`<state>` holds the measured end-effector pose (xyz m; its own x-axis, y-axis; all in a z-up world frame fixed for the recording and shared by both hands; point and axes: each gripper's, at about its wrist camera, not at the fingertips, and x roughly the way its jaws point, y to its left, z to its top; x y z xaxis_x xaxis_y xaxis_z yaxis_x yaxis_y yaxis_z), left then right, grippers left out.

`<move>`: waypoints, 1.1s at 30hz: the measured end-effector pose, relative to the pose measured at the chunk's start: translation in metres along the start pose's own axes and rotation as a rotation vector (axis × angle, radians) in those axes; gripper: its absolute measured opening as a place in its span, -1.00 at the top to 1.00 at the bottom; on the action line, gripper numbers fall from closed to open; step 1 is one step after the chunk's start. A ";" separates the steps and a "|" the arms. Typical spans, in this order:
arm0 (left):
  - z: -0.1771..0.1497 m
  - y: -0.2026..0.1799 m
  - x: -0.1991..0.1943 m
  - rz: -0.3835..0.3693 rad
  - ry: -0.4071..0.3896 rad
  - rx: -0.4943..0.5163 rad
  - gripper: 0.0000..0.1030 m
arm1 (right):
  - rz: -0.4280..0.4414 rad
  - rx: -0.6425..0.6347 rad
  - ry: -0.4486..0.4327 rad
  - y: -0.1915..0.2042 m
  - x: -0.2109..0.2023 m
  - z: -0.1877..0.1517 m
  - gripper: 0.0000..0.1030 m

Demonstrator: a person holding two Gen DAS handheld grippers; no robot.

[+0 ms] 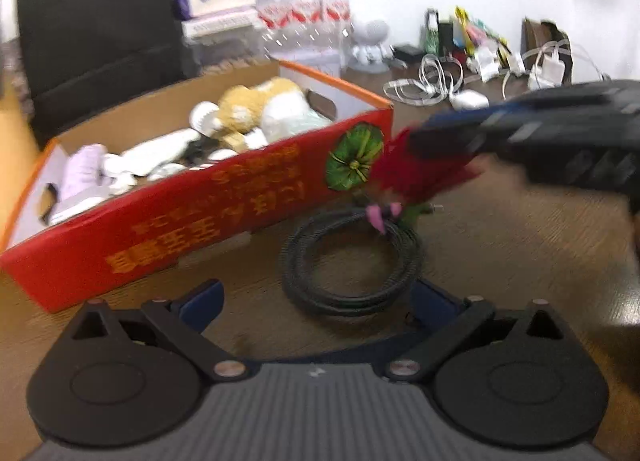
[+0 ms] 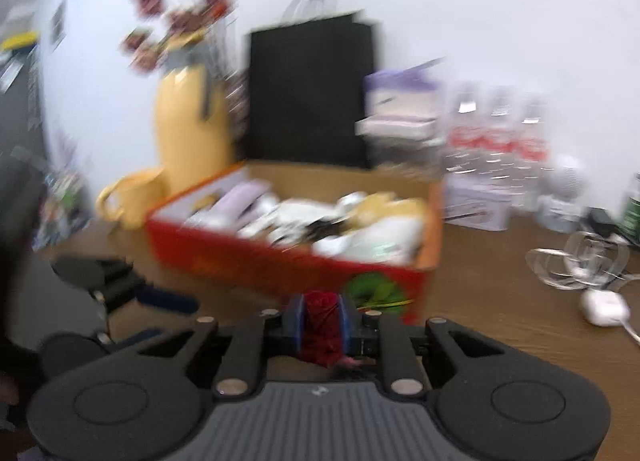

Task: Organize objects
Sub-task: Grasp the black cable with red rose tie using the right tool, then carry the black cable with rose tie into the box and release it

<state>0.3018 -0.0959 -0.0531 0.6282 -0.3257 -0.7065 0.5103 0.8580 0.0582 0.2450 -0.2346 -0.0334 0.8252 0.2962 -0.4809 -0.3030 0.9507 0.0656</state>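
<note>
A red cardboard box (image 1: 192, 213) holds a plush toy (image 1: 256, 105) and several white and lilac items; it also shows in the right wrist view (image 2: 280, 265). My right gripper (image 2: 322, 319) is shut on a dark red fabric flower (image 2: 320, 321). In the left wrist view that gripper (image 1: 452, 141) holds the red flower (image 1: 416, 177) just above the table, next to the box's right corner. My left gripper (image 1: 320, 297) is open and empty, its fingers on either side of a coiled black cable (image 1: 352, 261) lying on the table.
A black bag (image 1: 92, 29), water bottles (image 1: 308, 9) and white cables (image 1: 432, 81) stand at the back of the wooden table (image 1: 500, 245). A yellow vase (image 2: 192, 125), a yellow mug (image 2: 132, 197) and a white earbud case (image 2: 604, 307) are in the right wrist view.
</note>
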 end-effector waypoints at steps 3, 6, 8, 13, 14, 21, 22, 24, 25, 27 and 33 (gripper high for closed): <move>0.007 -0.006 0.014 -0.004 0.028 0.010 -0.99 | -0.002 0.101 -0.013 -0.027 -0.008 -0.006 0.67; 0.014 -0.012 0.026 -0.021 0.049 0.021 -0.98 | 0.006 0.161 -0.012 -0.040 -0.009 -0.014 0.67; 0.017 -0.018 0.032 -0.008 0.065 0.016 -0.94 | -0.005 0.170 -0.006 -0.043 -0.006 -0.019 0.67; 0.020 -0.025 0.032 0.009 0.050 0.012 -0.78 | -0.001 0.192 0.003 -0.050 -0.006 -0.028 0.67; 0.019 -0.026 0.030 0.015 0.035 0.022 -0.77 | -0.002 0.193 0.007 -0.050 -0.006 -0.028 0.67; -0.011 -0.024 -0.039 0.077 -0.078 -0.088 -0.73 | -0.030 0.167 -0.011 -0.037 -0.028 -0.041 0.67; -0.017 -0.024 -0.052 0.094 -0.097 -0.102 -0.72 | -0.026 0.166 -0.026 -0.033 -0.037 -0.043 0.67; -0.031 -0.020 -0.082 0.125 -0.143 -0.145 -0.70 | -0.002 0.181 -0.046 -0.027 -0.053 -0.049 0.67; -0.039 -0.017 -0.096 0.132 -0.156 -0.180 -0.70 | 0.007 0.192 -0.048 -0.023 -0.060 -0.051 0.67; -0.052 -0.011 -0.120 0.132 -0.178 -0.251 -0.70 | 0.024 0.199 -0.041 -0.015 -0.070 -0.057 0.67; -0.084 0.000 -0.170 0.160 -0.202 -0.345 -0.49 | 0.068 0.163 -0.010 0.019 -0.094 -0.071 0.67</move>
<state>0.1459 -0.0073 0.0076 0.8033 -0.2195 -0.5537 0.1922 0.9754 -0.1078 0.1279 -0.2506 -0.0486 0.8103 0.3607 -0.4619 -0.2780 0.9304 0.2388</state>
